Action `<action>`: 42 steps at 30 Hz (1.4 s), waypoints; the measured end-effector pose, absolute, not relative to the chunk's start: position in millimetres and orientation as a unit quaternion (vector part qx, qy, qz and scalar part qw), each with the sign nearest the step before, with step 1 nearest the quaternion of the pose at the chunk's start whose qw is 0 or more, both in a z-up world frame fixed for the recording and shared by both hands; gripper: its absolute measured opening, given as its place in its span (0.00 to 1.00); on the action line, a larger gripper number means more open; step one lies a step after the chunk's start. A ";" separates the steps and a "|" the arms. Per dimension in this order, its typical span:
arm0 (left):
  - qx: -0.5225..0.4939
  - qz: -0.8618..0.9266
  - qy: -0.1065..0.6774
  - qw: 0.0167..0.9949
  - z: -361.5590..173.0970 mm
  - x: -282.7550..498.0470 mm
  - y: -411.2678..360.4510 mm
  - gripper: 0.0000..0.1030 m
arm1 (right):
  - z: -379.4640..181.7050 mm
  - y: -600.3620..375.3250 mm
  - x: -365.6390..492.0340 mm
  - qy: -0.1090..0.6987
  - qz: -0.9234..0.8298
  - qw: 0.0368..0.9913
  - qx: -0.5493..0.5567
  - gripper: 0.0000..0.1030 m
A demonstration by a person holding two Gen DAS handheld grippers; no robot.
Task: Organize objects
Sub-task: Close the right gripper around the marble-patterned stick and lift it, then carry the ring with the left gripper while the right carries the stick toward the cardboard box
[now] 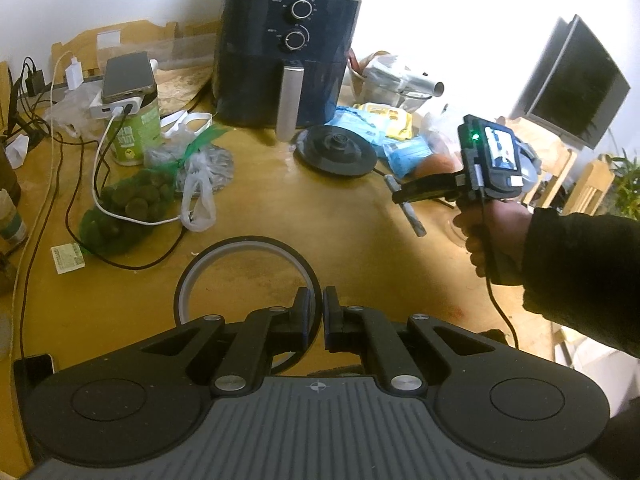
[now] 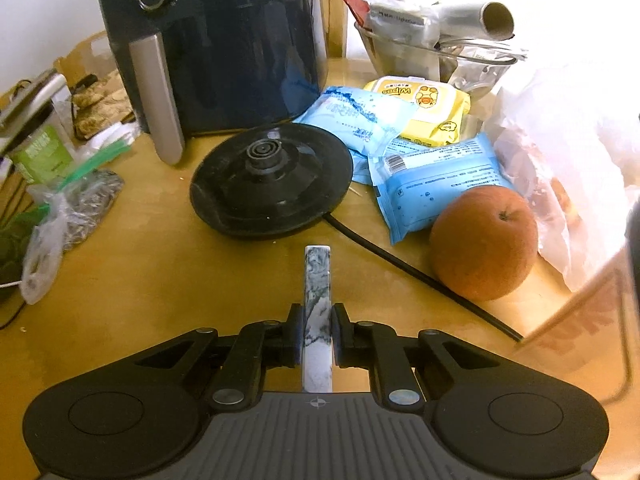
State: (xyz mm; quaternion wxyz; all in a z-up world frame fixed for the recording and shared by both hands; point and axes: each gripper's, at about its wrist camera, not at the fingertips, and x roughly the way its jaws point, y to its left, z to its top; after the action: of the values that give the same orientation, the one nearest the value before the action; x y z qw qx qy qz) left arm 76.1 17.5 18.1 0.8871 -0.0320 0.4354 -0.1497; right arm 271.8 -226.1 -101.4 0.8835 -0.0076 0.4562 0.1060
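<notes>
Here, a person works at a cluttered yellow wooden table, holding a two-finger gripper in each hand.

The left gripper has its jaws pressed together on the thin rim of a black ring with a grey inner face. The ring looks like a roll of tape, and the tabletop shows through its middle.

The right gripper is clamped on a slim marbled white-and-grey bar. The bar sticks out forward past the fingertips, above the table, pointing toward a round black kettle base. In the left wrist view the same bar hangs at a slant from that gripper, which is carried by the person's right hand in a dark sleeve.

Behind the kettle base stands a dark blue air fryer with two dials and a silver handle. To the right of the base lie two light blue wipe packets, a yellow wipes pack and a brown round fruit, with the base's black cord running just beside the fruit. On the table's left side are a green canister with a phone lying on top, a net bag of dark green round items, and white and black cables.
</notes>
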 end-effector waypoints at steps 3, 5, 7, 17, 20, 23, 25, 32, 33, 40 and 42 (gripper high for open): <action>-0.030 -0.153 0.435 0.887 18.1 74.6 15.7 0.07 | -92.9 -229.3 264.7 0.450 0.115 0.886 -0.002 0.16; -0.029 -0.154 0.435 0.887 18.1 74.1 14.4 0.07 | -85.6 -231.8 259.3 0.445 0.123 0.887 0.002 0.16; -0.028 -0.156 0.434 0.887 18.4 73.4 12.7 0.07 | -78.3 -233.8 253.3 0.439 0.130 0.889 0.004 0.16; -0.019 -0.166 0.428 0.888 21.1 70.0 0.0 0.07 | -44.7 -242.0 223.2 0.413 0.161 0.896 0.023 0.16; -0.016 -0.170 0.426 0.889 22.5 69.1 -4.0 0.07 | -36.9 -244.9 213.8 0.407 0.167 0.897 0.028 0.16; -0.013 -0.174 0.423 0.889 24.0 68.2 -9.1 0.07 | -31.2 -249.1 205.5 0.403 0.170 0.898 0.034 0.16; -0.010 -0.176 0.422 0.890 25.0 66.9 -11.7 0.07 | -28.5 -251.8 200.1 0.403 0.173 0.898 0.042 0.16; -0.007 -0.181 0.418 0.890 28.3 63.8 -17.8 0.07 | -17.1 -264.1 174.3 0.397 0.183 0.896 0.077 0.16; -0.007 -0.182 0.418 0.890 28.4 63.6 -18.7 0.07 | -15.4 -266.0 169.9 0.397 0.185 0.896 0.081 0.16; -0.004 -0.197 0.420 0.886 29.2 58.3 -27.0 0.07 | -4.7 -279.6 138.4 0.394 0.195 0.893 0.102 0.16; -0.002 -0.203 0.421 0.884 29.5 56.4 -29.9 0.07 | -2.4 -283.6 130.3 0.392 0.194 0.893 0.108 0.16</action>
State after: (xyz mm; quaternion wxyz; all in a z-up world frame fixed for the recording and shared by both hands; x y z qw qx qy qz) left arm 56.4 -29.9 29.5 0.8844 -0.0019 0.4205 -0.2026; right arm 130.3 -283.6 -2.4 0.8928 0.1079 0.3919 0.1942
